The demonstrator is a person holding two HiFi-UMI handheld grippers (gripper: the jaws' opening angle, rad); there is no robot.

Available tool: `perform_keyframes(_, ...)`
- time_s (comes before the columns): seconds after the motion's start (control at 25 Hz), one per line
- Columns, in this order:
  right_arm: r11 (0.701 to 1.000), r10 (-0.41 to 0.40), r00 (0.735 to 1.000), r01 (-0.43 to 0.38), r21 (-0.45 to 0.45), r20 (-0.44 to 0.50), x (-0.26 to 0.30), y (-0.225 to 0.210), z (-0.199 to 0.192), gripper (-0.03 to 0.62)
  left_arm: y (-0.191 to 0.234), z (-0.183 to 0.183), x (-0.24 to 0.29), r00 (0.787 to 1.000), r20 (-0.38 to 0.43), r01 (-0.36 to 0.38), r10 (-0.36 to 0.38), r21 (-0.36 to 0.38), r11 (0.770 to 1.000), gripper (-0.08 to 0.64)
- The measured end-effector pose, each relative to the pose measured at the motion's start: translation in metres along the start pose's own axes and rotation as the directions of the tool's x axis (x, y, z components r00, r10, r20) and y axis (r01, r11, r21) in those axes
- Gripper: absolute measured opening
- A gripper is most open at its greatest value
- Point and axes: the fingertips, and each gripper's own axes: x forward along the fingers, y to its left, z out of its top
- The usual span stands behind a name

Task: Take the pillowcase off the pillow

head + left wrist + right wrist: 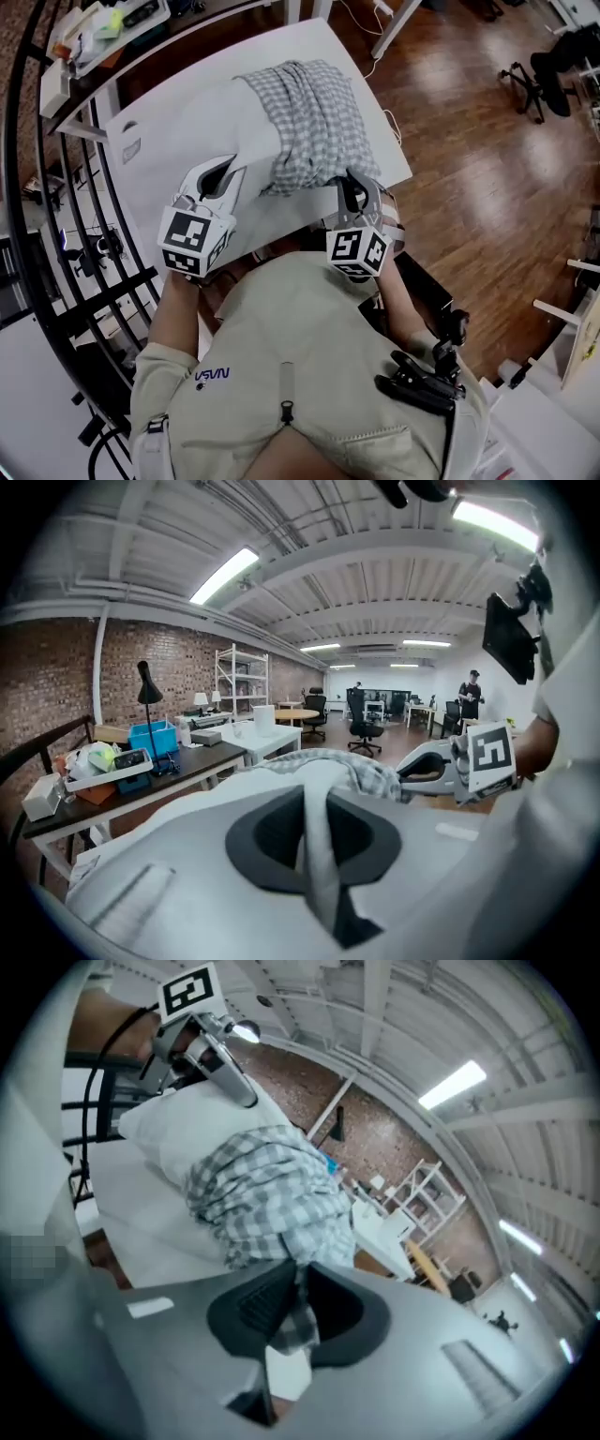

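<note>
On the white table lies a white pillow, its far and right part still inside a bunched grey checked pillowcase. My left gripper is at the pillow's bare near end, shut on a fold of its white fabric. My right gripper is at the near edge of the pillowcase, shut on a strip of the checked cloth. In the left gripper view the right gripper shows beside the checked cloth. The left gripper shows at the pillow in the right gripper view.
A dark desk with a tray of clutter stands beyond the table's far left corner. A black curved railing runs along the left. An office chair stands on the wooden floor at the far right.
</note>
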Motion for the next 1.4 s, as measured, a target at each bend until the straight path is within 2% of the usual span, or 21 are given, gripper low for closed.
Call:
perform_keyframes(0.08,0.996,-0.087,0.996,0.087,-0.033,0.002,-0.004,-0.027,0.0,0.034,0.003,0.007,-0.001,1.0,0.021,0.006,-0.005,-0.01,1.0,0.025)
perform_keyframes(0.16,0.991,-0.135,0.991,0.135,-0.023,-0.021,-0.002,-0.045,-0.008,0.027,-0.002,0.006,0.002,0.999,0.028,0.024,-0.024,-0.026,0.999,0.025)
perform_keyframes(0.32,0.979,-0.146,0.979,0.163,0.119,-0.141,0.009,-0.063,-0.048,0.019,-0.008,-0.008,0.007,0.999,0.02,0.029,-0.028,-0.088,0.996,0.021)
perform_keyframes(0.44,0.948,-0.119,0.954,0.192,0.255,-0.275,0.024,-0.082,-0.102,0.011,-0.005,-0.016,0.004,1.0,0.02,0.018,-0.016,-0.132,0.991,0.018)
perform_keyframes(0.56,0.946,-0.112,0.933,0.205,0.249,-0.343,0.043,-0.094,-0.134,0.01,-0.02,-0.027,0.007,0.998,-0.009,0.06,-0.061,-0.124,0.99,0.018)
perform_keyframes(0.64,0.937,-0.1,0.911,0.222,0.271,-0.401,0.06,-0.098,-0.161,0.011,-0.028,-0.039,0.007,0.997,-0.027,0.068,-0.072,-0.147,0.987,0.018)
perform_keyframes(0.72,0.923,-0.046,0.892,0.21,0.321,-0.45,0.076,-0.091,-0.188,0.011,-0.033,-0.057,0.004,0.996,-0.052,0.062,-0.072,-0.177,0.982,0.018)
perform_keyframes(0.8,0.919,0.019,0.889,0.165,0.359,-0.458,0.085,-0.077,-0.201,0.011,-0.043,-0.075,0.004,0.993,-0.083,0.07,-0.087,-0.192,0.979,0.021)
perform_keyframes(0.88,0.911,0.072,0.894,0.122,0.394,-0.442,0.083,-0.065,-0.202,0.018,-0.054,-0.083,0.007,0.989,-0.101,0.092,-0.11,-0.173,0.981,0.044)
perform_keyframes(0.96,0.88,0.131,0.902,0.086,0.467,-0.412,0.074,-0.057,-0.199,0.05,-0.069,-0.074,0.006,0.985,-0.106,0.126,-0.137,-0.104,0.987,0.094)
perform_keyframes(1.08,0.791,0.177,0.932,0.056,0.609,-0.316,0.048,-0.068,-0.185,0.081,-0.088,-0.031,-0.007,0.984,-0.051,0.172,-0.172,0.0,0.985,0.122)
perform_keyframes(1.16,0.735,0.148,0.969,0.027,0.677,-0.199,0.03,-0.091,-0.16,0.081,-0.078,-0.001,-0.009,0.989,0.027,0.146,-0.146,0.005,0.989,0.103)
perform_keyframes(1.2,0.722,0.125,0.985,-0.009,0.692,-0.117,0.024,-0.102,-0.138,0.081,-0.066,0.008,-0.005,0.992,0.05,0.112,-0.112,0.002,0.994,0.103)
perform_keyframes(1.28,0.735,0.105,0.992,-0.12,0.668,0.062,0.02,-0.111,-0.082,0.071,-0.031,0.013,0.015,0.999,0.048,0.026,-0.026,-0.01,1.0,0.105)
perform_keyframes(1.36,0.772,0.141,0.971,-0.23,0.593,0.193,0.026,-0.098,-0.032,0.071,0.003,0.01,0.043,0.999,0.012,-0.041,0.041,-0.027,0.999,0.14)
perform_keyframes(1.4,0.789,0.167,0.959,-0.27,0.552,0.231,0.032,-0.088,-0.013,0.071,0.017,0.008,0.059,0.998,-0.014,-0.061,0.061,-0.023,0.998,0.189)
